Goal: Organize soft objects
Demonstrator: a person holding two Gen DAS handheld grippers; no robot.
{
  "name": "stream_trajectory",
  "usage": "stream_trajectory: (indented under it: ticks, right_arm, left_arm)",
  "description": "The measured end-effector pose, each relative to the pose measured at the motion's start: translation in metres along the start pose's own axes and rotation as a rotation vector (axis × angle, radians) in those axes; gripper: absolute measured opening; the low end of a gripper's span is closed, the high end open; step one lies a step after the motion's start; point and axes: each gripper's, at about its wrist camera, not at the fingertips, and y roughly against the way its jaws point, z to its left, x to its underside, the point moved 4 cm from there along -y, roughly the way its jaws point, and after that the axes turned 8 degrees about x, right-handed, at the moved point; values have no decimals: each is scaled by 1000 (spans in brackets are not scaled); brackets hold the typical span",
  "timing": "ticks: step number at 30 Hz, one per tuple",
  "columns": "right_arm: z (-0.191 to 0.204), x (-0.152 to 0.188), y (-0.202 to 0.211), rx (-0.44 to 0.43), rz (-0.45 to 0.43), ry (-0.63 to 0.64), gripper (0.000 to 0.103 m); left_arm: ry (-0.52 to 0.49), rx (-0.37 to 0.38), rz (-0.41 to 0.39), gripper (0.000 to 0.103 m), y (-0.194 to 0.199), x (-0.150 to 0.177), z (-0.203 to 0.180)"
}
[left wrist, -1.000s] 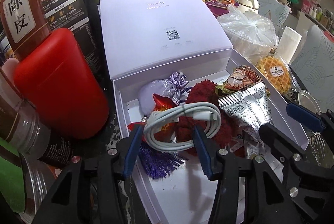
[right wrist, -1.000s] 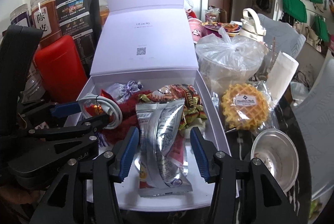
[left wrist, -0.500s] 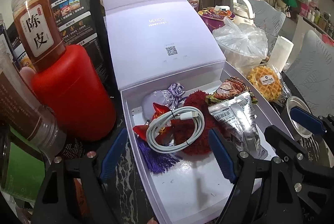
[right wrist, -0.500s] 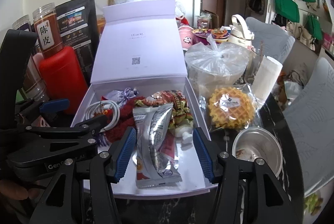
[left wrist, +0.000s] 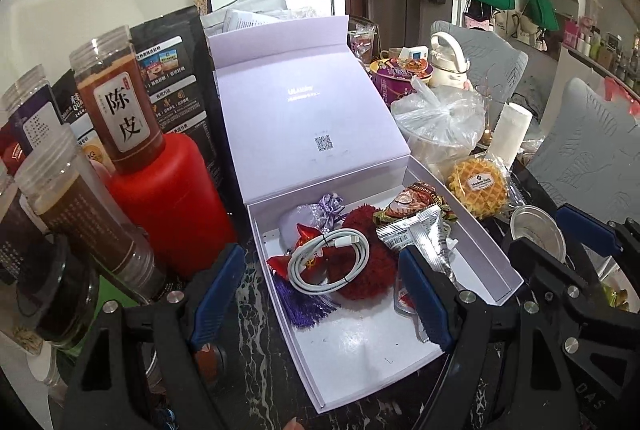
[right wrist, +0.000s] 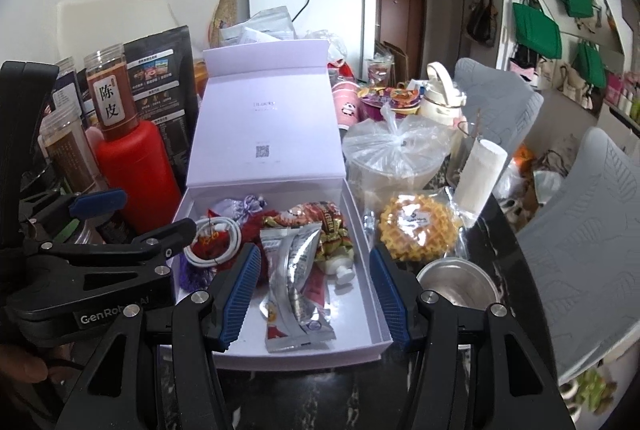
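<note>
A lilac box (left wrist: 360, 350) stands with its lid up on the dark marble table. Inside lie a coiled white cable (left wrist: 328, 262) on a red fuzzy ball (left wrist: 368, 278), a lilac pouch (left wrist: 296, 222), a purple tassel (left wrist: 308, 306) and a silver snack packet (left wrist: 416, 234). My left gripper (left wrist: 320, 294) hovers open above the box's near left corner, holding nothing. In the right wrist view my right gripper (right wrist: 314, 294) is open above the box (right wrist: 356, 314), with the silver packet (right wrist: 296, 278) lying loose below it. The left gripper (right wrist: 136, 218) shows at the left there.
A red bottle (left wrist: 168, 197) and several tall jars crowd the box's left side. To its right sit a wrapped waffle (left wrist: 478, 185), a metal bowl (left wrist: 538, 234), a tied plastic bag (left wrist: 440, 125) and a paper roll (left wrist: 510, 133). Grey chairs stand beyond.
The left jaws, closed around the cable coil a second ago, have spread wide and let it go. Both grippers have risen and drawn back from the box.
</note>
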Motion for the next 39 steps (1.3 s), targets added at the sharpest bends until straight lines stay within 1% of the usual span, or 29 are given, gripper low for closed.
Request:
stream_trajectory:
  ticks: [3, 5, 11, 12, 13, 15, 17, 20, 25, 30, 33, 39]
  right_arm:
    - [-2, -3, 12, -1, -16, -7, 59]
    - [-3, -3, 23, 4, -26, -10, 63]
    - [-5, -5, 53, 33, -61, -5, 72]
    - [-6, -6, 58, 37, -66, -9, 73]
    - [-7, -6, 64, 40, -72, -14, 76]
    - [-8, -6, 76, 44, -85, -21, 80]
    - [-8, -6, 89, 47, -102, -27, 83]
    - [-7, -4, 106, 49, -123, -30, 87]
    - [-6, 0, 132, 57, -150, -35, 88]
    - [-3, 8, 151, 77, -168, -38, 89]
    - [-1, 16, 159, 92, -166, -40, 89]
    - [2, 36, 168, 124, -148, -49, 89]
  left_arm:
    - [-2, 0, -23, 80, 18, -1, -1]
    - [-2, 2, -44, 80, 31, -2, -1]
    - [-17, 3, -88, 81, 67, -2, -3]
    - [-19, 2, -94, 84, 72, -2, -4]
    - [-21, -3, -103, 86, 78, -1, -4]
    - [-23, -13, -125, 99, 89, 0, -5]
    - [-29, -16, -156, 100, 102, 2, -6]
    - [-38, -6, -170, 100, 118, 6, -7]
    - [-33, 18, -181, 100, 139, 15, -7]
    - [-56, 27, -186, 100, 152, 28, -11]
    - [-66, 32, -187, 100, 157, 36, -12]
    - [-55, 48, -192, 100, 166, 52, -10]
